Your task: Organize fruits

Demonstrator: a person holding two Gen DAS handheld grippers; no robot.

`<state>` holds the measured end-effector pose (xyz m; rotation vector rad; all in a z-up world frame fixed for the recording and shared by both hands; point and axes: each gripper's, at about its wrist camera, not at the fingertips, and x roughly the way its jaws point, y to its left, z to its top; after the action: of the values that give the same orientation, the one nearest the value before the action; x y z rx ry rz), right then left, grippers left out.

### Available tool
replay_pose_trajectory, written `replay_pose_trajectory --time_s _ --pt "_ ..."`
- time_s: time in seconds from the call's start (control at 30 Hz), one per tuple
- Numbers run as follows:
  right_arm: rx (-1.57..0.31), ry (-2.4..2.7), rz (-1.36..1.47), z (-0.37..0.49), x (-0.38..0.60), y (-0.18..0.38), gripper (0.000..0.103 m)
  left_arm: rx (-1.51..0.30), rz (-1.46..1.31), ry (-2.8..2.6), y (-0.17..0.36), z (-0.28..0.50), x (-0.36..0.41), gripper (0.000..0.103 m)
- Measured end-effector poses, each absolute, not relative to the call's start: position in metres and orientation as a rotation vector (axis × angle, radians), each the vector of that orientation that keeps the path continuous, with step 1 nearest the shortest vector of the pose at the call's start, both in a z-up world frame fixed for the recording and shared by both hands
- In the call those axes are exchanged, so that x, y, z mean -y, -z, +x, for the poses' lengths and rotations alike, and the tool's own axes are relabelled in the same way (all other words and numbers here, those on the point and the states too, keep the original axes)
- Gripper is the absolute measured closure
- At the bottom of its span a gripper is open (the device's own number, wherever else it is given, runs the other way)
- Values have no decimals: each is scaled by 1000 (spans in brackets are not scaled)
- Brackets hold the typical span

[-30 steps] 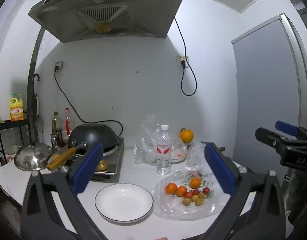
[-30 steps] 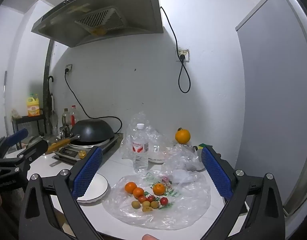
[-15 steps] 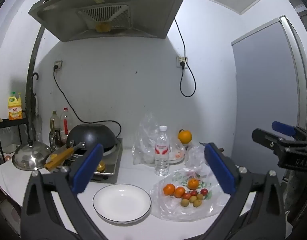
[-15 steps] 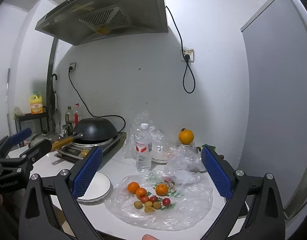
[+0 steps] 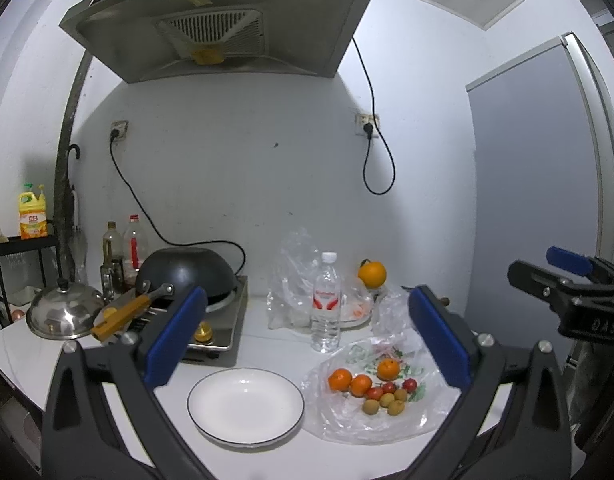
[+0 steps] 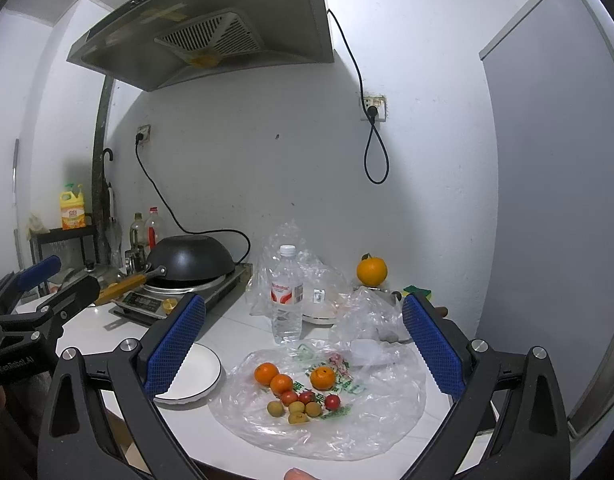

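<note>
While both hang above the worktop [image 5: 275,344] edge, left claw [image 5: 307,336] and right claw [image 6: 305,344] gape wide, empty, touching nothing.

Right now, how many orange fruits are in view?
4: three small orange mandarins on the clear plastic bag, one larger orange behind, near the wall.
</note>
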<state>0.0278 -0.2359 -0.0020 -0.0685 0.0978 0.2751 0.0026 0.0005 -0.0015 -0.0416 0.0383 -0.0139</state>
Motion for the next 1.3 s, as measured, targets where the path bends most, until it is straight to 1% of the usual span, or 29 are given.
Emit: replay_pose_trajectory --time_s 1.3 --pt "-108 -275 -68 29 236 0 2 -32 -45 12 3 2 -4 1"
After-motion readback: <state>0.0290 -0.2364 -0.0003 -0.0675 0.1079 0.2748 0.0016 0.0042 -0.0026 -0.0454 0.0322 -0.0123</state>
